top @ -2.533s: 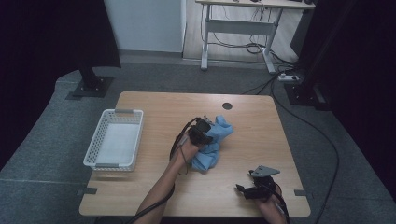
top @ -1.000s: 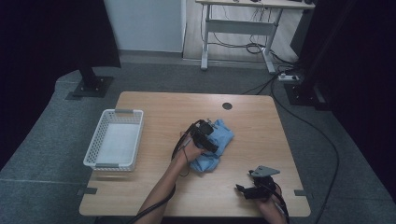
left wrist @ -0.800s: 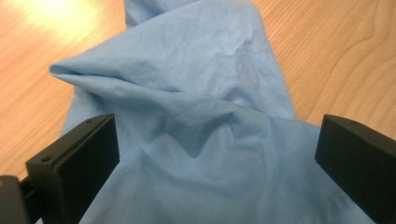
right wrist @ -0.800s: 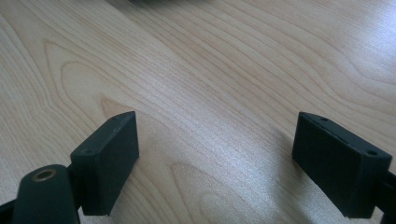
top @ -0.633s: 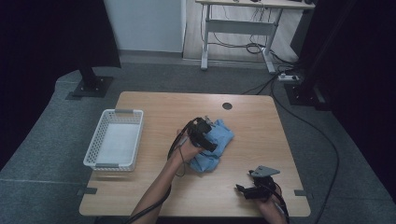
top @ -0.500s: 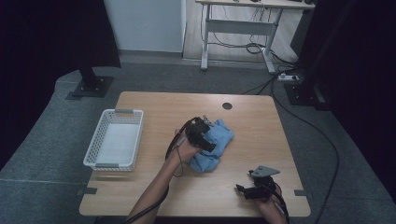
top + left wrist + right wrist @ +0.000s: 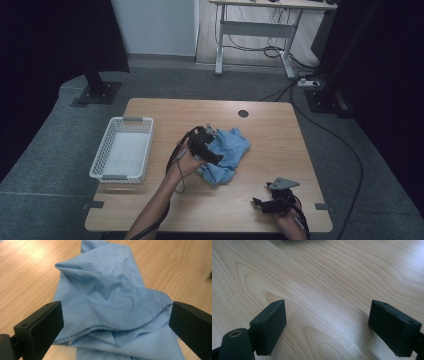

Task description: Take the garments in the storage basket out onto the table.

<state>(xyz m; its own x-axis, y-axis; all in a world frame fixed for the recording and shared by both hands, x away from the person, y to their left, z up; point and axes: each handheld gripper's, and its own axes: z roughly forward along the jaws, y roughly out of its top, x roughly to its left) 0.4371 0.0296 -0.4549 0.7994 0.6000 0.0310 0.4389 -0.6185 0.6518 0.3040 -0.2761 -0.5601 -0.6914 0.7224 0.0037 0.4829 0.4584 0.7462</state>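
- I am holding the left gripper (image 7: 112, 322) with its fingers (image 7: 40, 327) spread wide, one on each side of the crumpled blue cloth (image 7: 110, 302), and nothing is being pinched
- The cloth is bunching up between and just beyond those fingers, its rumpled folds rising ahead of them and its lower edge running under the gap
- In the high view the cloth (image 7: 231, 152) is lying on the table (image 7: 280, 135), touching the left gripper (image 7: 210, 147) on its far side
- I am keeping the right gripper (image 7: 328, 327) with its fingers (image 7: 270, 325) spread too, only bare wood between them, well apart from the cloth
- I am judging the work as barely begun: the cloth is not gripped, not flattened, and not in the white basket (image 7: 122, 150) sitting beyond the left fingers' outer side
- What is left, I am guessing, is closing on a fold and moving or straightening the cloth
- The cloth's corners and hems are being hidden in the folds, so I cannot tell which edge is nearest the fingers
- Its lower part is being cut off at the bottom of the left gripper view
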